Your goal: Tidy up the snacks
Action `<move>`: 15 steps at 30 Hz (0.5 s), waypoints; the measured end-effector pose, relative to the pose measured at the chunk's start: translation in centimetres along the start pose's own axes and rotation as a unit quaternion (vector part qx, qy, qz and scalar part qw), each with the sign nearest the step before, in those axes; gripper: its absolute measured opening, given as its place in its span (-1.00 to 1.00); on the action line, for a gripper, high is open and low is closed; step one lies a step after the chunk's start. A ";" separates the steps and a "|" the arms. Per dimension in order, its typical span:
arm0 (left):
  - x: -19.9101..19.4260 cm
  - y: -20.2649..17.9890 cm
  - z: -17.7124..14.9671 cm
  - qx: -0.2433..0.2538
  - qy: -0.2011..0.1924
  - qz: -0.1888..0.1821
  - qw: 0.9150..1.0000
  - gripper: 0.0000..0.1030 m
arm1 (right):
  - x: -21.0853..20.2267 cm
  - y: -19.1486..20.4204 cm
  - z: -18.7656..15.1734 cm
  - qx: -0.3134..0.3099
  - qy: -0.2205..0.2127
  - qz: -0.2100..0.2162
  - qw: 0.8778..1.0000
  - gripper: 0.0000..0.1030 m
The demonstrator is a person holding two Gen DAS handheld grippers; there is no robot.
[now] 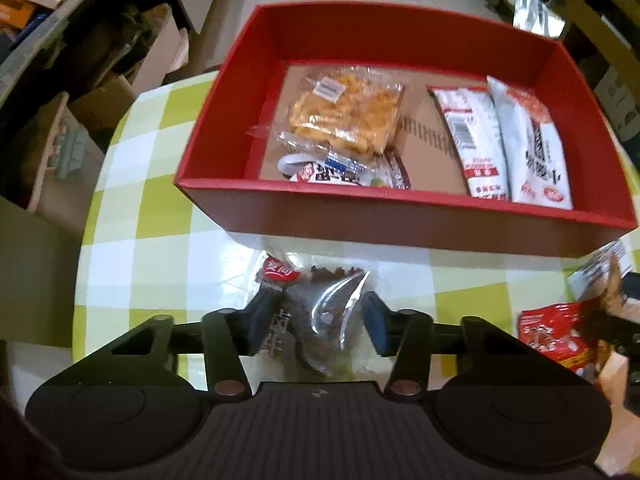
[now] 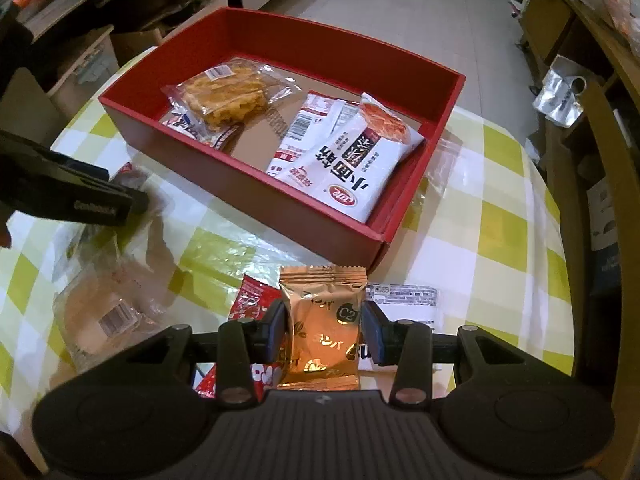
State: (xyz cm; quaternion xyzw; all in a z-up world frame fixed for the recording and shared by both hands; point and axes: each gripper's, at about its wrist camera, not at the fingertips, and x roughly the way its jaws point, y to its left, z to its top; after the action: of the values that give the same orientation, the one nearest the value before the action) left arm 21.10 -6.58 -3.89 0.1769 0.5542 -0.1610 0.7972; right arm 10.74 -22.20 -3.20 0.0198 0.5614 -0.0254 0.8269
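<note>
Right wrist view: jaws clamped on the gold packet (image 2: 322, 328), left jaws on the dark packet (image 1: 320, 312); lift both clear over the box (image 2: 320, 224) wall.

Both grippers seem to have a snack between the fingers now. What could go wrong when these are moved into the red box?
1. The clear packet of dark snack sits loosely between the left gripper fingers; its slippery film might slide out when lifted.
2. The right gripper squeezes the gold packet, so the contents could get crushed.
3. The red box has a tall near wall; a low carry could catch it.
</note>
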 end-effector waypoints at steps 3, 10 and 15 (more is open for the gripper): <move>0.0 0.0 -0.2 0.000 0.003 0.003 1.000 0.11 | -0.1 0.0 -0.1 -0.001 0.001 0.001 1.000 -0.06; 3.1 1.0 0.5 0.012 0.015 0.031 0.999 0.90 | 0.2 -0.3 -0.3 0.001 0.004 0.001 1.000 -0.06; 4.0 2.2 1.1 -0.007 0.019 -0.008 1.000 0.87 | 0.7 -0.4 -0.2 0.001 0.008 -0.002 1.000 -0.06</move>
State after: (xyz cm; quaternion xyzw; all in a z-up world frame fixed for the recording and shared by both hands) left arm 24.33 -5.38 -7.11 0.1695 0.5715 -0.1599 0.7868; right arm 10.78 -22.61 -3.88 0.0198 0.5684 -0.0276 0.8220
